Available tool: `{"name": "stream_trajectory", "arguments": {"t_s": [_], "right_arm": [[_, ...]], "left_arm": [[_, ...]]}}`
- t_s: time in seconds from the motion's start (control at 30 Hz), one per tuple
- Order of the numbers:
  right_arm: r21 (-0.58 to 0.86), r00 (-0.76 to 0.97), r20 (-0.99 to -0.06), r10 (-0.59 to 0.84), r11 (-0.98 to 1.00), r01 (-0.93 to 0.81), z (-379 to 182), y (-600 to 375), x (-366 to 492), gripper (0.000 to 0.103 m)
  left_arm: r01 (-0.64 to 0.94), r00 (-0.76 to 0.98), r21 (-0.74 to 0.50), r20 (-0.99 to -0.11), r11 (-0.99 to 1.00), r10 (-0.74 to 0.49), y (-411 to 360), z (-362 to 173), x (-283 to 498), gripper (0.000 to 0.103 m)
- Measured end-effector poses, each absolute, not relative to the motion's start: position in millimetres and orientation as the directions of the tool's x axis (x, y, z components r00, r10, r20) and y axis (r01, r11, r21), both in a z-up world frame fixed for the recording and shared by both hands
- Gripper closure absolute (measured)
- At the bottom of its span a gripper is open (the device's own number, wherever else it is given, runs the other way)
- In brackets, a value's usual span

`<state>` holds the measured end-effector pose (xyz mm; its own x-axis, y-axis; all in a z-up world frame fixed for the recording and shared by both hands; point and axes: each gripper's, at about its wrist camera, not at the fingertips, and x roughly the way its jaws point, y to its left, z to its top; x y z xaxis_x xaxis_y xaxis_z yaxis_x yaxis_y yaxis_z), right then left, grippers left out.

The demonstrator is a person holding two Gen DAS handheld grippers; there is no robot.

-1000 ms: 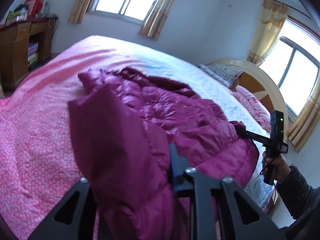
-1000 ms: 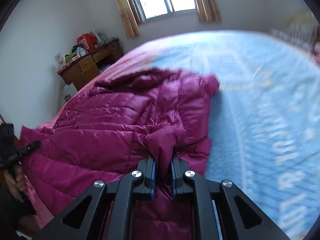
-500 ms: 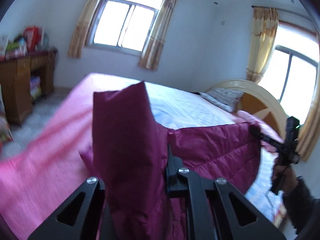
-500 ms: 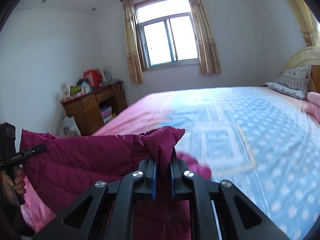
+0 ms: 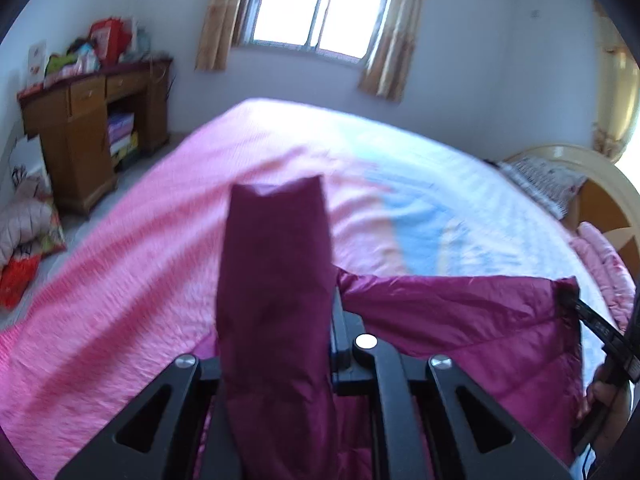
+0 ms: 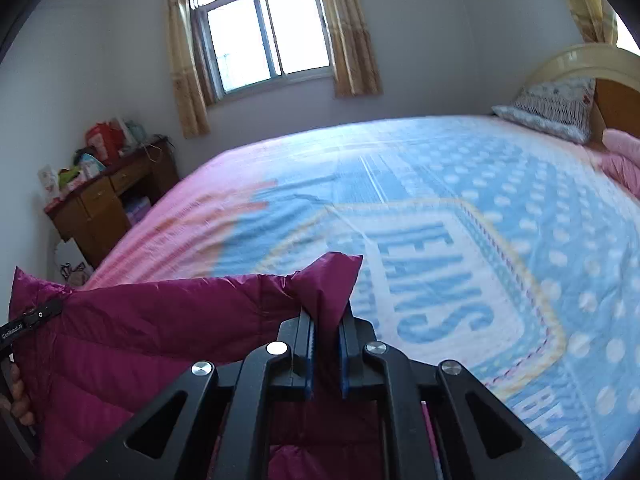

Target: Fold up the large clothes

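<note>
A wooden desk [image 5: 92, 136] is seen against the wall beside the window [image 5: 320, 4]; its open shelf compartment is filled with stacked items, apparently books or boxes, too blurred to be named, and its top is crowded with a red bag [image 5: 108, 38] and other packages. The same desk [image 6: 108, 200] is shown at the left of the right wrist view.

A magenta quilted down jacket [image 5: 460, 320], of smooth, slightly glossy fabric stitched in puffy horizontal channels, is held stretched between the two grippers, lifted at the near edge of the bed [image 5: 140, 280]. In the left wrist view a corner of it is stood up as a tall, flat-sided flap over the left gripper [image 5: 334, 320], whose fingers are pressed together on the fabric. The right gripper [image 6: 325, 324] is shown pinching a peaked fold of the jacket [image 6: 160, 320] between its blue-padded fingers, the fabric rising in a soft point above them.

The bed is covered by a printed spread, pink at the foot and light blue with white dots and large blue lettering toward the head. A patterned pillow [image 6: 552, 108] is propped against the curved cream headboard [image 6: 580, 64]. A hand [image 5: 600, 396] is seen on the handle of the right gripper at the right edge of the left wrist view.
</note>
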<state>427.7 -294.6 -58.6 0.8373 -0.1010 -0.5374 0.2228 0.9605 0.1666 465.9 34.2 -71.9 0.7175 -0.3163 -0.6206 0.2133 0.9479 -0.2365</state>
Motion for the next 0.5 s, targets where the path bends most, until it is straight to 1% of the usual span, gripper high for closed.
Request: {"name": "stream_trajectory", "arguments": {"t_s": [0.1,0.2,0.3,0.4,0.5], "right_arm": [[0.19,0.814,-0.572,-0.099,0.949,0.25,-81,-301,434,0.094],[0.202,0.785,-0.611,-0.102,0.939,0.279,-92,-307,439,0.094],[0.212,0.745,-0.659,-0.101,0.926,0.313,-103,-313,446,0.094],[0.254,0.708,-0.704,-0.058,0.911,0.326,-114,-323,454,0.093],[0.252,0.708,-0.704,-0.06,0.911,0.327,-113,-323,453,0.093]], "left_arm": [[0.178,0.695,-0.265,-0.648,0.948,-0.312,36,-93,475,0.087],[0.163,0.674,-0.324,-0.653,0.932,-0.345,41,-101,481,0.078],[0.124,0.63,-0.419,-0.667,0.899,-0.398,52,-112,487,0.064],[0.1,0.609,-0.506,-0.649,0.857,-0.455,63,-119,484,0.062],[0.093,0.612,-0.509,-0.649,0.855,-0.453,64,-120,482,0.062]]}}
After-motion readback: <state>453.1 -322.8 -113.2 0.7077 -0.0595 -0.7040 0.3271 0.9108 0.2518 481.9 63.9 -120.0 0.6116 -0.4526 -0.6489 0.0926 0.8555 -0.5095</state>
